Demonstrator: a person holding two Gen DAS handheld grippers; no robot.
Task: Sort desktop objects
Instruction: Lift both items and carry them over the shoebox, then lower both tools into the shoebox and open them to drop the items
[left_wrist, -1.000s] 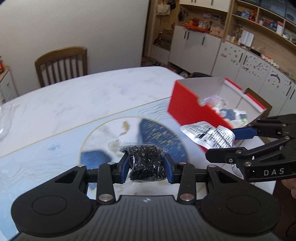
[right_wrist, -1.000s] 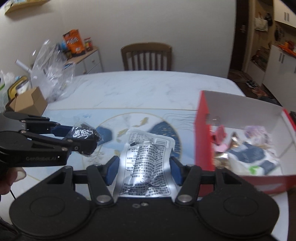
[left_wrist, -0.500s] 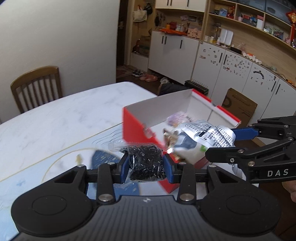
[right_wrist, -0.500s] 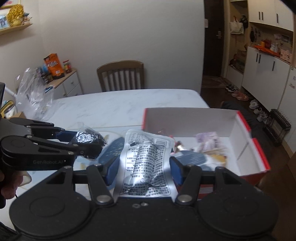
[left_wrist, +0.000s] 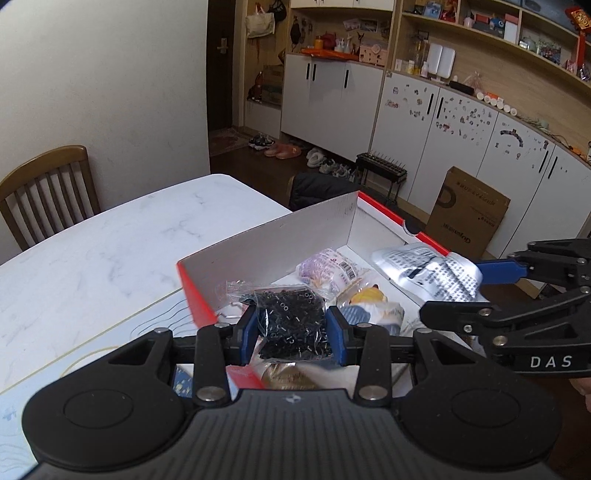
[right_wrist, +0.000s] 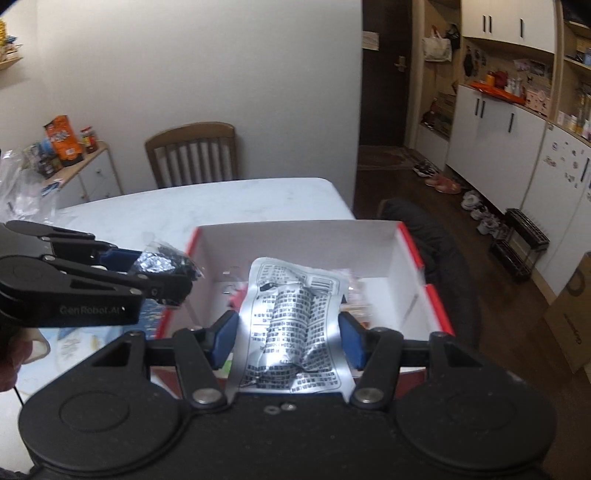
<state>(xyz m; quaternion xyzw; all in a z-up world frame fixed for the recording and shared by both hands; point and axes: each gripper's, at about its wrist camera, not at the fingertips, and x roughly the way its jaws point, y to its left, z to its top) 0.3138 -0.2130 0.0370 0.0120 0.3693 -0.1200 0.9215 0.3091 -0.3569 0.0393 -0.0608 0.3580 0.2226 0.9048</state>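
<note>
My left gripper (left_wrist: 291, 330) is shut on a clear bag of small black parts (left_wrist: 290, 321) and holds it over the near left part of the red box with white inside (left_wrist: 295, 236). My right gripper (right_wrist: 288, 332) is shut on a silver printed foil pouch (right_wrist: 295, 325) and holds it above the box (right_wrist: 295, 240). The pouch also shows in the left wrist view (left_wrist: 428, 269), and the black bag in the right wrist view (right_wrist: 166, 264). Several packets, one purple (left_wrist: 328, 264) and one yellow (left_wrist: 369, 295), lie in the box.
The box stands at the right end of a white marble table (left_wrist: 110, 251) with a patterned mat (left_wrist: 92, 354). A wooden chair (right_wrist: 192, 155) stands at the far side. A cardboard carton (left_wrist: 469, 218) and shoes lie on the floor beyond.
Both grippers moved right from over the mat to above the open box, each still holding its packet. The box inside is now right under them.
</note>
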